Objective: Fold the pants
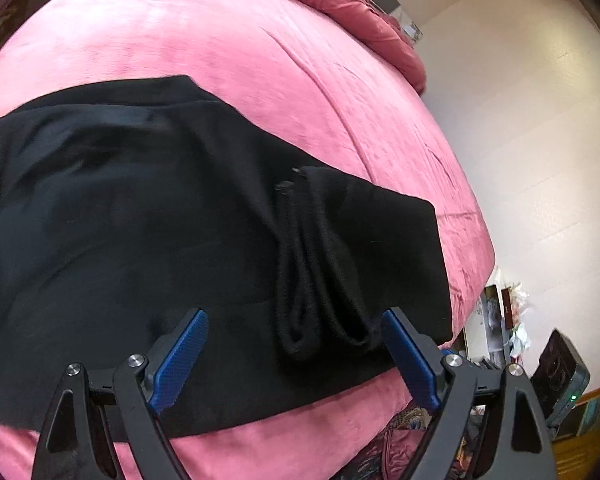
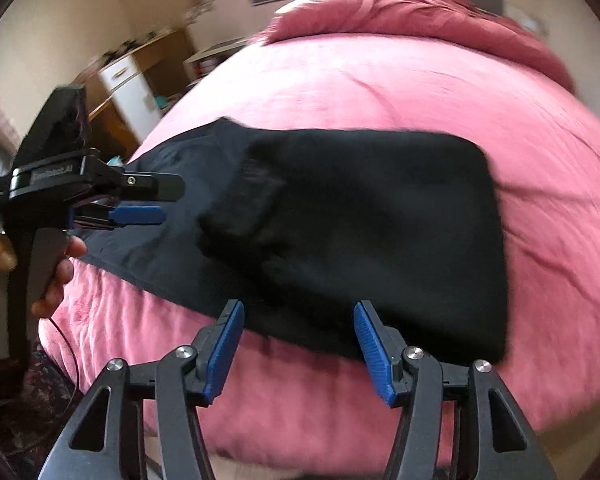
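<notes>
Black pants (image 1: 148, 216) lie flat on the pink bed, folded over on themselves; the waistband end with a black drawstring (image 1: 300, 264) faces the near edge. In the right wrist view the pants (image 2: 360, 224) show a darker folded layer on top. My left gripper (image 1: 294, 320) is open and empty, hovering over the near edge of the pants with the drawstring between its fingers. It also shows in the right wrist view (image 2: 156, 204) at the left, held by a hand. My right gripper (image 2: 298, 312) is open and empty just above the pants' near hem.
The pink bed cover (image 1: 228, 52) spreads behind the pants, with a bunched red duvet (image 2: 440, 12) at the head. Cream wall and floor clutter (image 1: 512, 320) lie to the right of the bed. A wooden cabinet (image 2: 136, 76) stands to the left.
</notes>
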Tool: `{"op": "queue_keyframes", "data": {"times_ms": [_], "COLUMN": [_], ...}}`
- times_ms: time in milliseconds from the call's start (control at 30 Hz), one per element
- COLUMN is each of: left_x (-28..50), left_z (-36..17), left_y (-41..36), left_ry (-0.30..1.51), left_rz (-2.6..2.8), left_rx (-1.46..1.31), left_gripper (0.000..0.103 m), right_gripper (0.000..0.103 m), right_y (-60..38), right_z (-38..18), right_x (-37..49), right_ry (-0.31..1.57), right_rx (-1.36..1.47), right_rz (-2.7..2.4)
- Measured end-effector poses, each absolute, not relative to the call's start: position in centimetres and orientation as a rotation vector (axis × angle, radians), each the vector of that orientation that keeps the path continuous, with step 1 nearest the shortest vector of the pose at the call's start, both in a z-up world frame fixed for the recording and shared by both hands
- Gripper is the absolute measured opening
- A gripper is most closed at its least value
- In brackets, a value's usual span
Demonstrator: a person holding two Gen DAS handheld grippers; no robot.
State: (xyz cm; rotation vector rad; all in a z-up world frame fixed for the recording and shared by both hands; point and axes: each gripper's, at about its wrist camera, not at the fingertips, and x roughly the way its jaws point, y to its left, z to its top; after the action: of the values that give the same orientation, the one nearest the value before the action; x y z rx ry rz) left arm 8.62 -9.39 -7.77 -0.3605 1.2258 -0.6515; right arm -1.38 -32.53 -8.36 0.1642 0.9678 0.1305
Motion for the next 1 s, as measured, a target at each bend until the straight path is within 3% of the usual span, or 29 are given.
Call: {"op": "queue_keyframes", "data": {"times_ms": [167, 200, 300, 333, 400, 500, 767, 833, 867, 967, 1000], "left_x": [9.0, 9.0, 9.0, 8.9, 8.7, 8.6, 8.5, 7.8, 7.4, 6.6, 6.7], "left_z": [-8.9, -9.2, -9.4, -9.3, -8.8, -8.0, -3.3, -1.8, -1.5, -2.2, -2.9], "left_y": [-11.9, -12.1, -13.0, -13.5, -13.9, -13.9, -11.9, -11.1, -10.8, -9.2, -8.7], "left_ry": [1.297, 1.306, 1.312, 1.308, 1.278, 1.239, 1.083, 1.034, 1.027, 1.034, 1.053], "left_rz": [-0.665, -0.666, -0.668, -0.68, -0.7, -0.732, -0.835, -0.855, -0.855, -0.827, -0.805], "left_rx": [-0.323, -0.324, -0.312, -0.313, -0.29, -0.299, -0.414, -0.413, -0.405, -0.38, -0.374], "left_gripper": [0.085, 0.075, 0.06, 0.047, 0.032, 0.022, 0.016, 0.016, 0.016, 0.016, 0.015], "right_gripper": [0.059, 0.059, 0.059, 0.059, 0.063, 0.063, 0.062, 0.053, 0.042, 0.027, 0.027], "right_y": [-38.0, -39.0, -40.9, -41.1, -41.1, -40.8, -39.6, -39.5, -39.3, -38.2, -37.9], "right_z": [-9.4, -9.9, -10.6, -10.7, -11.1, -11.8, -12.1, -11.6, -11.4, -10.9, -10.9], "right_x": [-5.3, -5.6, -5.9, -5.7, -4.9, -3.5, -1.2, -1.3, -1.4, -1.4, -1.2], "right_ry": [1.009, 1.02, 1.017, 1.015, 1.015, 1.018, 0.968, 0.944, 0.937, 0.935, 0.939], "right_rx": [0.247, 0.275, 0.356, 0.358, 0.34, 0.336, 0.294, 0.277, 0.268, 0.219, 0.205], "right_rz": [-0.063, -0.1, -0.146, -0.153, -0.162, -0.148, -0.181, -0.188, -0.185, -0.156, -0.141]}}
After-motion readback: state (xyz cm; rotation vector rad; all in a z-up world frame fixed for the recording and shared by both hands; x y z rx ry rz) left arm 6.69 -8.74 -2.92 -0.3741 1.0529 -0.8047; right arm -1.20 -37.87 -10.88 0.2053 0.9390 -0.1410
